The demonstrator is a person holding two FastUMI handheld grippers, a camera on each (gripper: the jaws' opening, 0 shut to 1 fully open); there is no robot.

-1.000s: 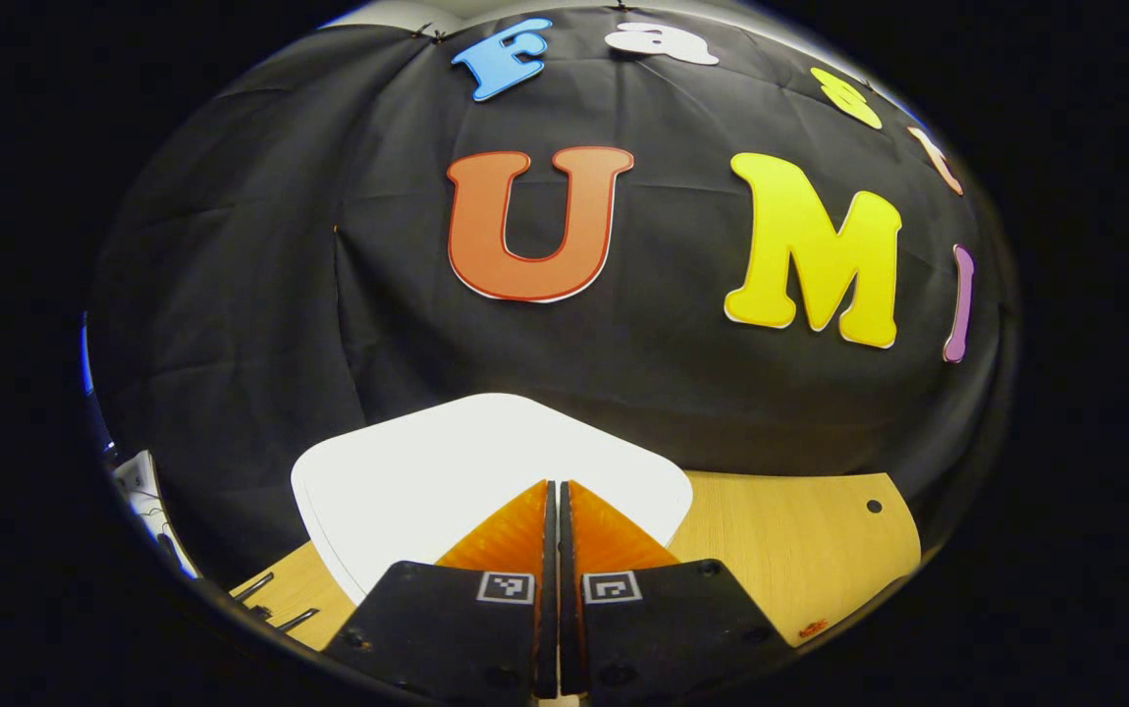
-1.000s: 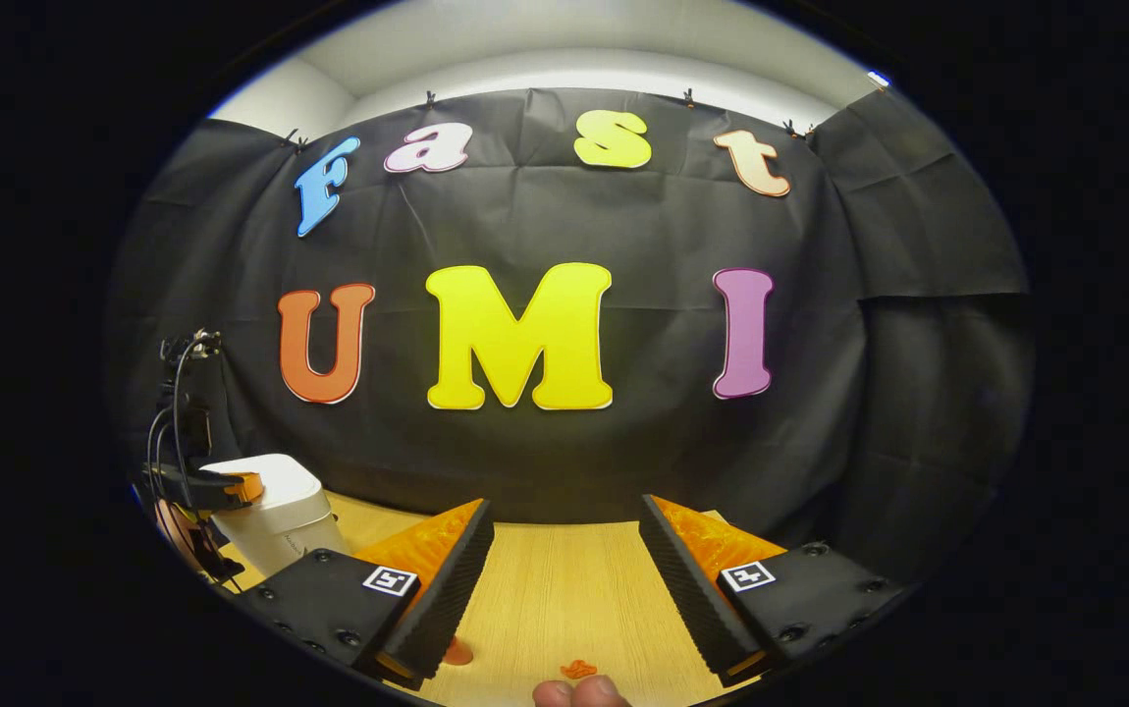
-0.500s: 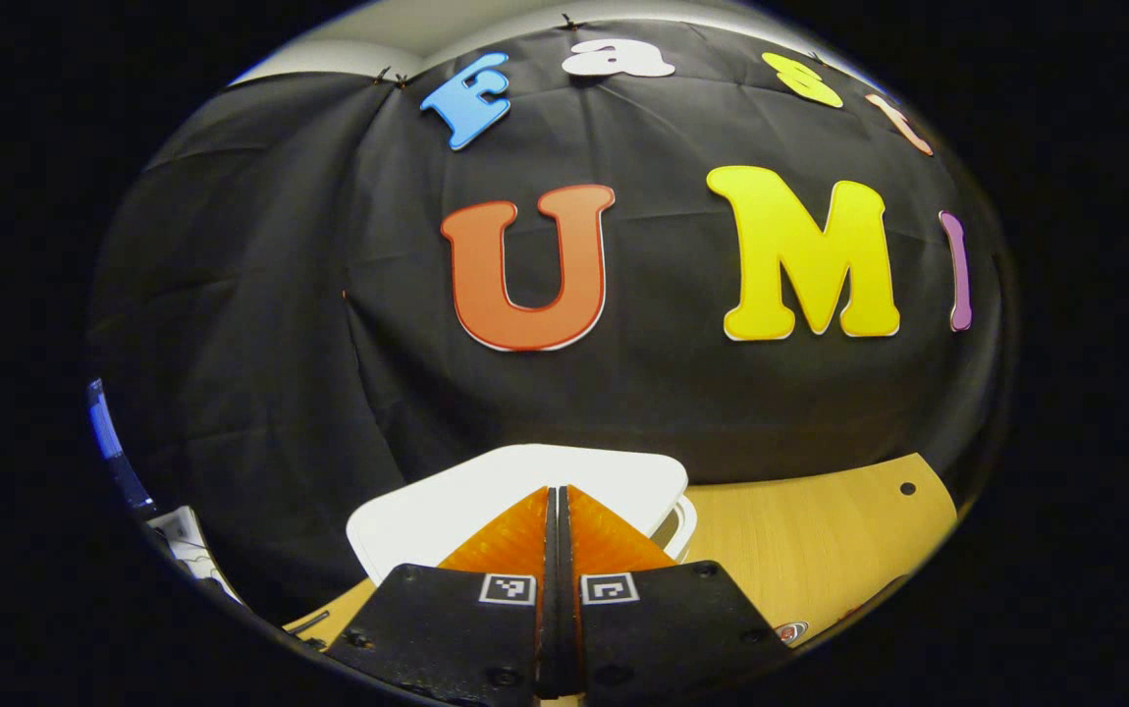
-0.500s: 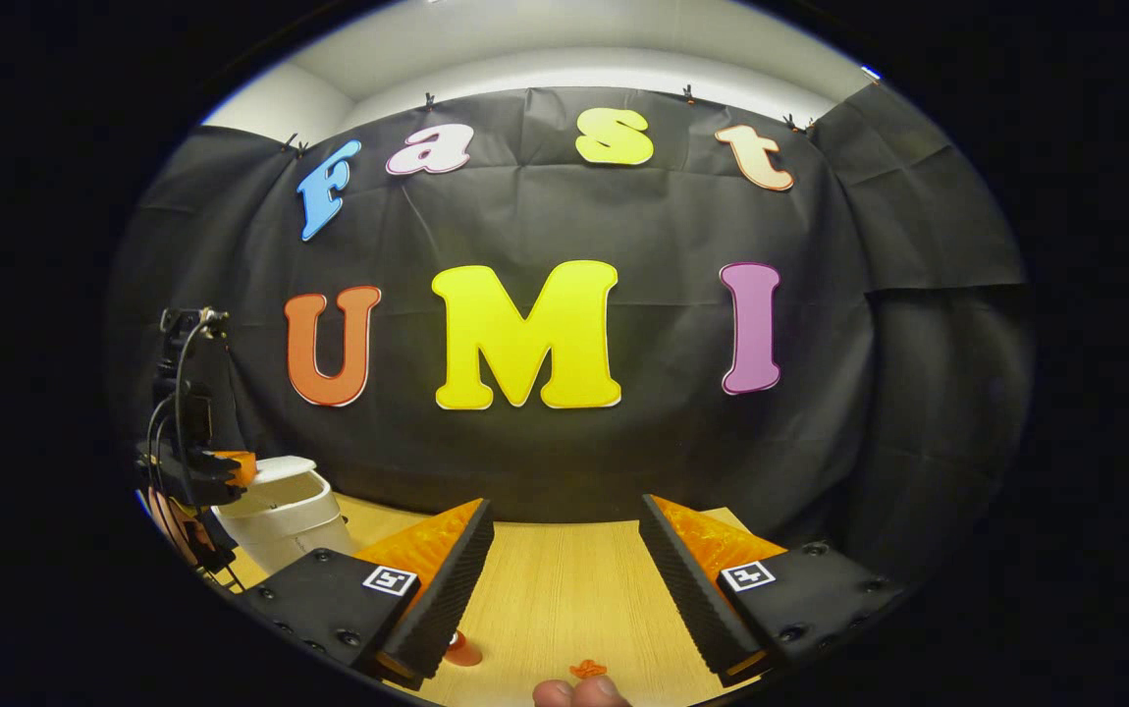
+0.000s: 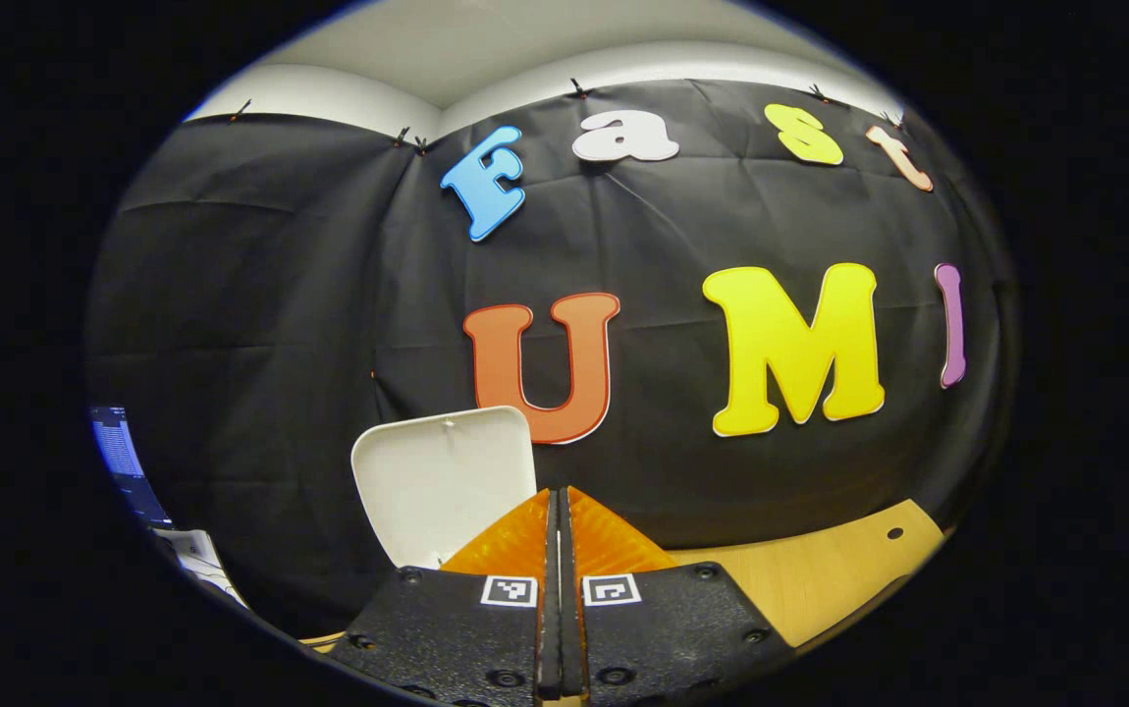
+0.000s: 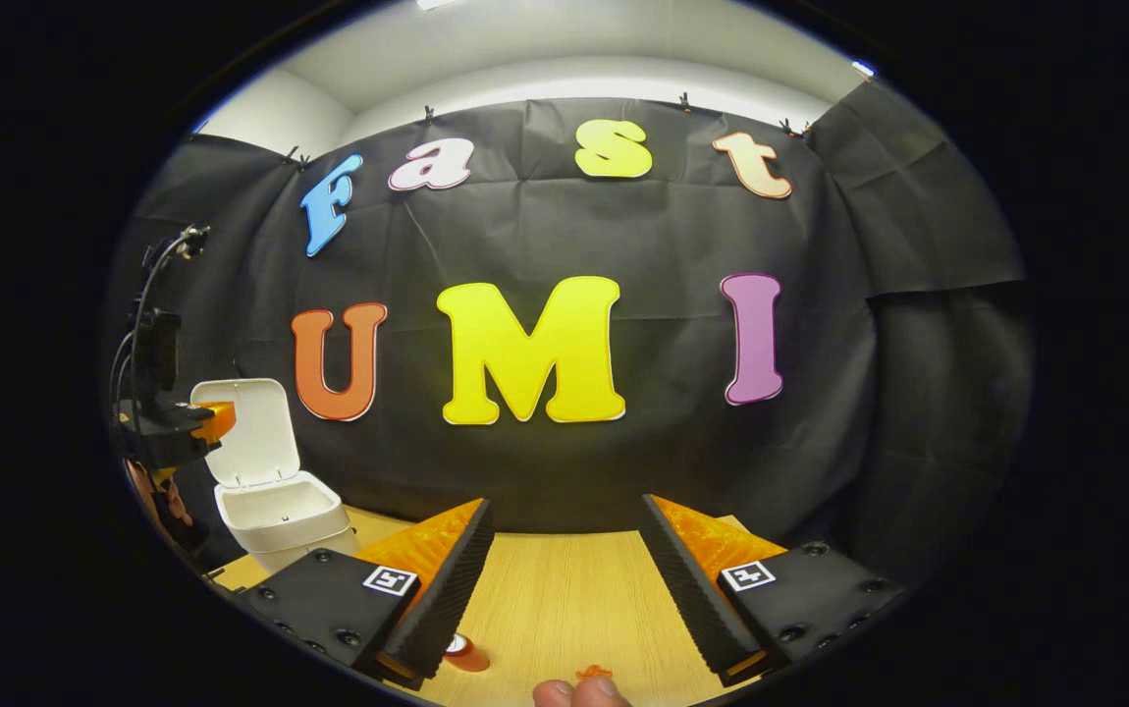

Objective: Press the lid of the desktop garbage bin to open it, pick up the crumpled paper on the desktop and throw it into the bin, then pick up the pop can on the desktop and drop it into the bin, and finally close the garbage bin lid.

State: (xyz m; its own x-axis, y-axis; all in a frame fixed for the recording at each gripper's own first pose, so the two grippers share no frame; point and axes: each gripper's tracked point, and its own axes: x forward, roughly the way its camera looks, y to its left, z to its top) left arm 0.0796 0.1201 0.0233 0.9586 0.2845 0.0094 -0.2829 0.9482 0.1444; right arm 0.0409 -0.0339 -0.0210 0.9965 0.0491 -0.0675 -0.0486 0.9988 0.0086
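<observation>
White plastic desktop bin [image 6: 280, 516], squarish with rounded corners, stands near the left end of the pale wood-grain surface [image 6: 564, 599], close to the back edge by the black cloth wall. Its flat white lid [image 6: 248, 432] stands upright on the rear hinge, inner face forward; mouth of the bin open, the little of the inside that shows looks bare. In the left gripper view the raised lid [image 5: 445, 481] sits just beyond the fingertips, with a small moulded nub near its top edge.

Progress, judged from the layout: step one, pressing the lid open, is done. Paper, can and lid closing are all left. No crumpled paper can be made out. A small round orange-red object [image 6: 466, 652] lies at the near edge of the surface beside the right claw's left finger; possibly the pop can, too little visible to confirm. A tiny orange scrap [image 6: 592, 673] lies near it, by a person's fingertips [image 6: 579, 692] at the bottom of the frame.

Left claw [image 5: 559, 511]: fingers pressed together, nothing between them, held above the bin's front and level with the lid. The right gripper view shows it [image 6: 216, 420] at the far left, just in front of the lid, cables rising behind.

Right claw [image 6: 564, 535]: jaws spread wide, empty, above the near edge of the surface, well apart from the bin.
</observation>
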